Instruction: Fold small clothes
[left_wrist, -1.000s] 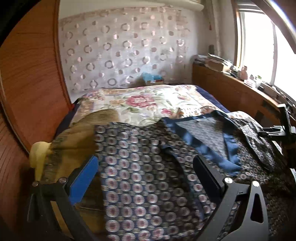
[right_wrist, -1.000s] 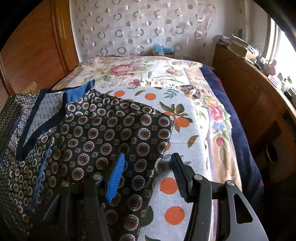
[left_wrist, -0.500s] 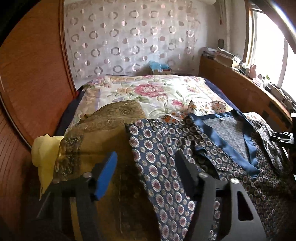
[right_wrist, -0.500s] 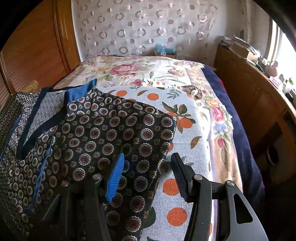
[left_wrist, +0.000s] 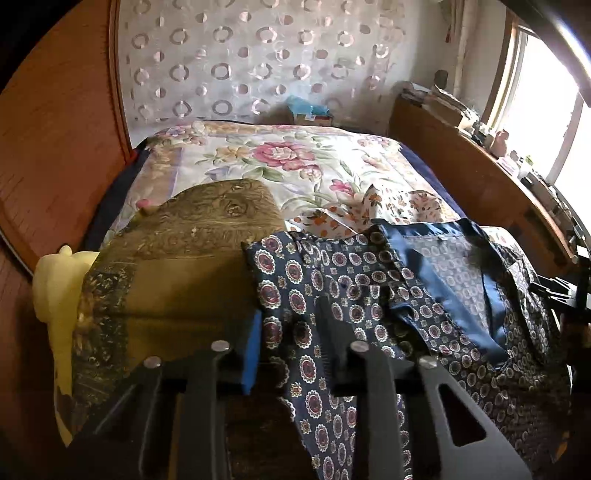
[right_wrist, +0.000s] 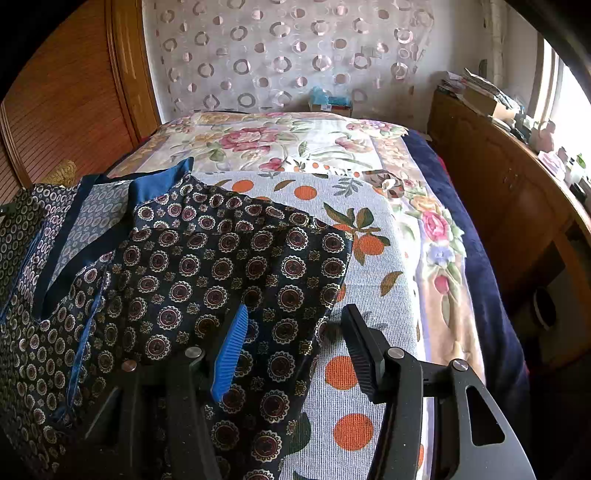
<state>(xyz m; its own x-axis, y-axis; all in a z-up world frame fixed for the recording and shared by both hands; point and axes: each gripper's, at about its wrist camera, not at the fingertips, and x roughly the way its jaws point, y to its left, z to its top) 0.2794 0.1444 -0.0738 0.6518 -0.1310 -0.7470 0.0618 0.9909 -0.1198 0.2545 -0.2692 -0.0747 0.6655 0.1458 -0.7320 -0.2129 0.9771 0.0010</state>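
A dark blue garment (left_wrist: 369, 280) printed with round medallions and trimmed with plain blue bands lies spread on the bed, collar towards the far side. My left gripper (left_wrist: 290, 314) sits at its left edge. The jaws are closing, the cloth edge lies between the blue pad (left_wrist: 253, 350) and the black one, and a gap still shows. My right gripper (right_wrist: 295, 310) rests over the right side of the garment (right_wrist: 207, 266). It is open, with the hem lying between its fingers. The right gripper's frame also pokes in at the left wrist view's right border.
Beside the garment's left edge lies an olive-gold cushion (left_wrist: 184, 258), with a yellow item (left_wrist: 55, 288) further left. An orange-dotted towel (right_wrist: 369, 258) lies under the garment on the floral bedspread (left_wrist: 277, 158). A wooden cabinet (right_wrist: 498, 192) runs along the right, and wooden panelling (left_wrist: 55, 147) along the left.
My left gripper has slid left to the garment's left edge and its jaws have narrowed from wide open. The right gripper and the cloth under it have not moved.
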